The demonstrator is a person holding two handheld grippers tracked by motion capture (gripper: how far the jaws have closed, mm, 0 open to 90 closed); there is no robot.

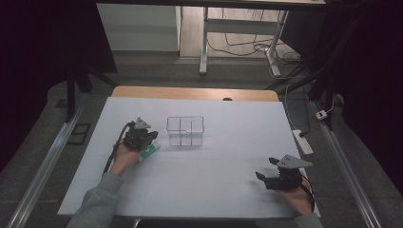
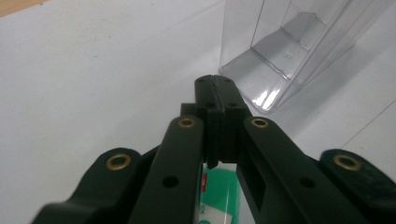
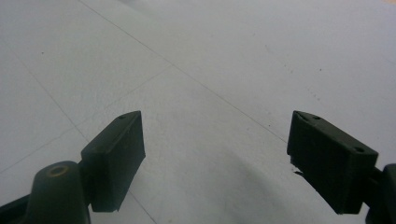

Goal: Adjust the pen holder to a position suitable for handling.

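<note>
Left tongs (image 2: 215,100) pinching green packet (image 2: 219,196)

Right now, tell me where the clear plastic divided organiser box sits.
In the high view, the clear plastic divided organiser box stands on the white table, left of centre, just right of the left gripper and its green-and-white packet.

A clear organiser (image 1: 185,130) blocks the way ahead of the left hand-held gripper (image 1: 151,141).

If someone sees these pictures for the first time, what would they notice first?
Probably the clear plastic organizer with compartments, standing mid-table on the white table cover. Just left of it, the left hand-held gripper has its jaws shut over a green and white packet. Near the front right edge, the right hand-held gripper rests with its jaws wide open.
</note>
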